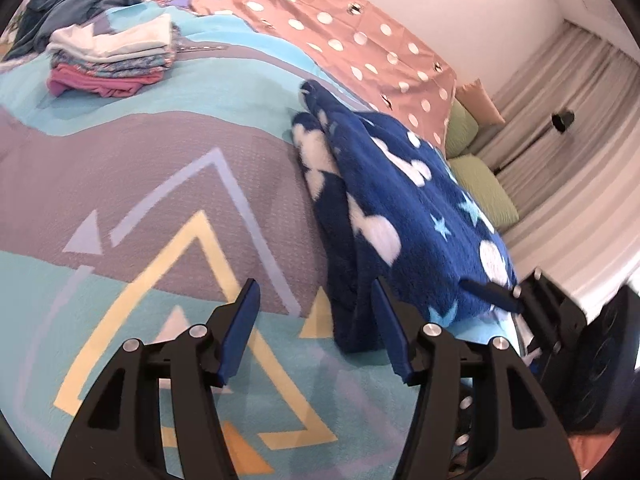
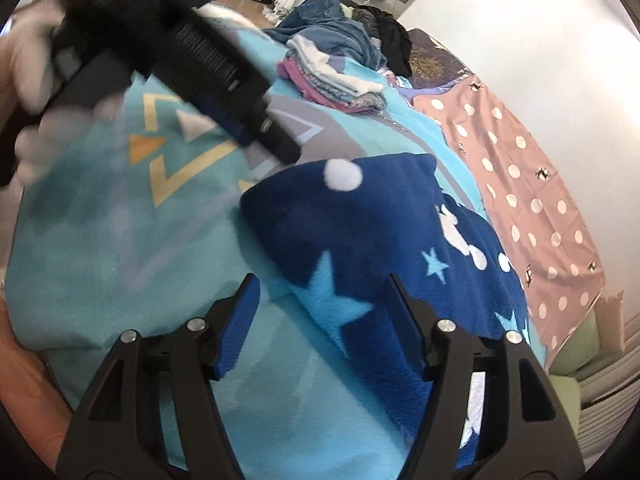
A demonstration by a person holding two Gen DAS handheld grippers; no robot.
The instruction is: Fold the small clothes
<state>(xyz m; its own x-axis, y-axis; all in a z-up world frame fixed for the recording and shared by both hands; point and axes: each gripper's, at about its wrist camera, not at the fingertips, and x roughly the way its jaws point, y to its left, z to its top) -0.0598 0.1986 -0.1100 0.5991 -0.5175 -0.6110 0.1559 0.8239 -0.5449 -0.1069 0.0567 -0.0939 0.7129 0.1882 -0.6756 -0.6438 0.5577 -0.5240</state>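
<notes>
Left hand-held gripper [image 1: 316, 300] parted about halfway, gripping nothing, poised over the bed [image 1: 160, 160] beside the near edge of 1 blue fleece garment [image 1: 400, 208]. Right hand-held gripper [image 2: 320, 296] likewise parted, empty, above that garment's star-printed corner. Farther back: 1 stack of folded clothes [image 1: 112, 56], 1 unfolded heap [image 1: 76, 4].

both views are bright with soft, even daylight and only faint shadows. the white wall [image 2: 500, 40] washes out pale. fisheye bending curves everything toward dark round borders. motion blur smears the left gripper [image 2: 192, 64] and hand [image 2: 32, 64] in the right wrist view; elsewhere slightly soft.
</notes>
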